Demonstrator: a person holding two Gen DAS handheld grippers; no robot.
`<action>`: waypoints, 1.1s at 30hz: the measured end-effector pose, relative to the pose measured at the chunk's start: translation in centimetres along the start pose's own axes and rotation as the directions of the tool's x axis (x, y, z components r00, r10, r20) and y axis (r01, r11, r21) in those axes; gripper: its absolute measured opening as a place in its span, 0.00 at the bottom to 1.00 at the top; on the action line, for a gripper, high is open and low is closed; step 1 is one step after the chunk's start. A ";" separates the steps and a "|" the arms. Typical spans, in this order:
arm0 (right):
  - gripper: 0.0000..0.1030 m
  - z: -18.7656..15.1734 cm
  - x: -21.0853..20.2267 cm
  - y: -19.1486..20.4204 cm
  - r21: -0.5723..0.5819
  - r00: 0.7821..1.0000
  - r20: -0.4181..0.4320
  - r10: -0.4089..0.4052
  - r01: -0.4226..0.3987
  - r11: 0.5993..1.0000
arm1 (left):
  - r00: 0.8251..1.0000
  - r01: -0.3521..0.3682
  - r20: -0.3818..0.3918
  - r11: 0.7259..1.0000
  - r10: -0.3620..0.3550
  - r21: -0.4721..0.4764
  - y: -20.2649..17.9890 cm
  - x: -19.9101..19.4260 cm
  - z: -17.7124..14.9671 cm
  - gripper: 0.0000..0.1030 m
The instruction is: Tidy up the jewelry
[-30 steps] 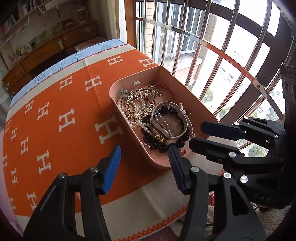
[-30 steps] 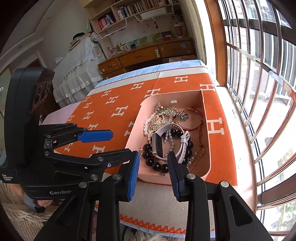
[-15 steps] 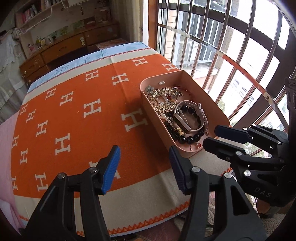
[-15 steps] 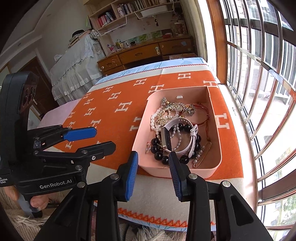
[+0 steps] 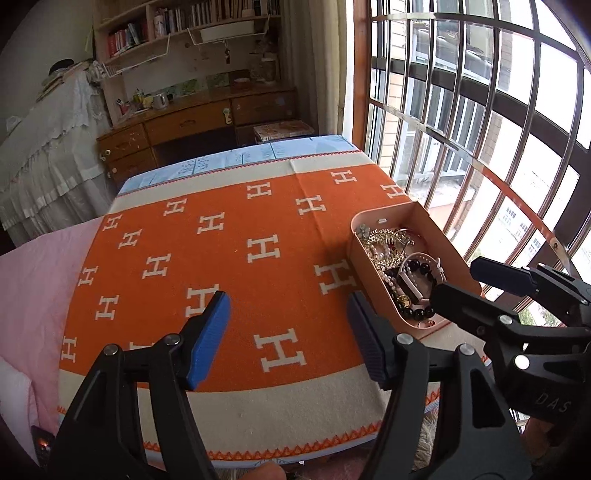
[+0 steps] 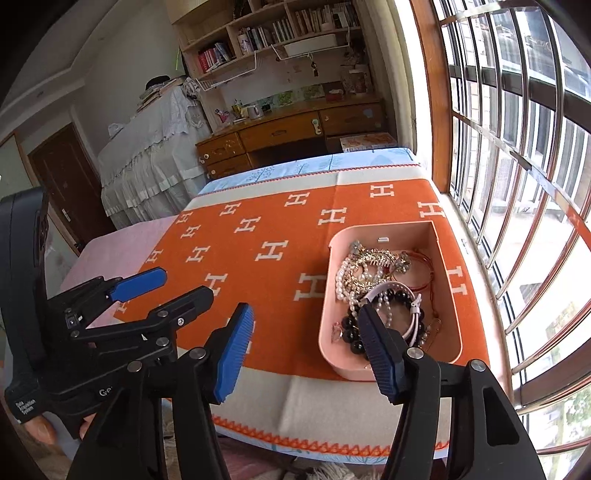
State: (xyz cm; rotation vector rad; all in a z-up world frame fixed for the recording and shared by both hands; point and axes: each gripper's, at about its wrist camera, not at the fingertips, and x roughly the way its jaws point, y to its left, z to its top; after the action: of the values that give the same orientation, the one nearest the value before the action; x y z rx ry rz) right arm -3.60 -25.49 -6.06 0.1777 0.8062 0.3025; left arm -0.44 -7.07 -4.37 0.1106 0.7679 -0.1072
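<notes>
A pink tray (image 6: 448, 280) (image 5: 421, 218) sits at the right of the orange H-patterned blanket (image 6: 266, 236) (image 5: 229, 258), near the window. It holds a tangle of jewelry: pearl strands (image 6: 345, 277), a gold chain piece (image 6: 373, 258), a black bead bracelet (image 6: 351, 332) (image 5: 417, 314), a white-strapped watch (image 6: 415, 314) and a thin red bangle (image 6: 424, 266). My left gripper (image 5: 288, 336) is open and empty, above the blanket's front edge, left of the tray. My right gripper (image 6: 306, 343) is open and empty, low in front of the tray.
The blanket covers a table or bed with a pink sheet (image 5: 33, 280) at the left. A barred window (image 6: 517, 147) runs along the right. A wooden desk (image 6: 288, 133) and bookshelves (image 6: 280, 33) stand behind. Each gripper shows in the other's view (image 5: 517, 295) (image 6: 110, 306).
Both grippers have pulled back and up from the tray, and the left has swung left. The tray now looks smaller and further right. The right jaws have opened wider.
</notes>
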 end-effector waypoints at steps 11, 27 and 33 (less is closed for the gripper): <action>0.68 1.3 -2.4 4.6 -0.014 0.994 0.105 -0.031 0.032 0.999 | 0.997 -0.067 0.020 0.988 0.070 -0.138 3.4 -2.5 0.4 0.73; 0.71 1.3 -1.8 4.9 0.008 0.994 0.103 -0.026 0.026 1.000 | 0.992 -0.120 0.008 0.979 0.123 -0.165 4.4 -2.2 0.0 0.73; 0.71 1.2 -1.3 5.3 0.004 0.995 0.093 -0.020 0.020 1.000 | 0.991 -0.128 0.000 0.976 0.130 -0.174 5.0 -2.1 -0.3 0.73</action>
State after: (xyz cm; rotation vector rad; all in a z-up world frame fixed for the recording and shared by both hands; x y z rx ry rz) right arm -4.64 -20.97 -2.98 0.1850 0.7156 0.2725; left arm -1.50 -1.98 -2.84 -0.0058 0.7530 0.0828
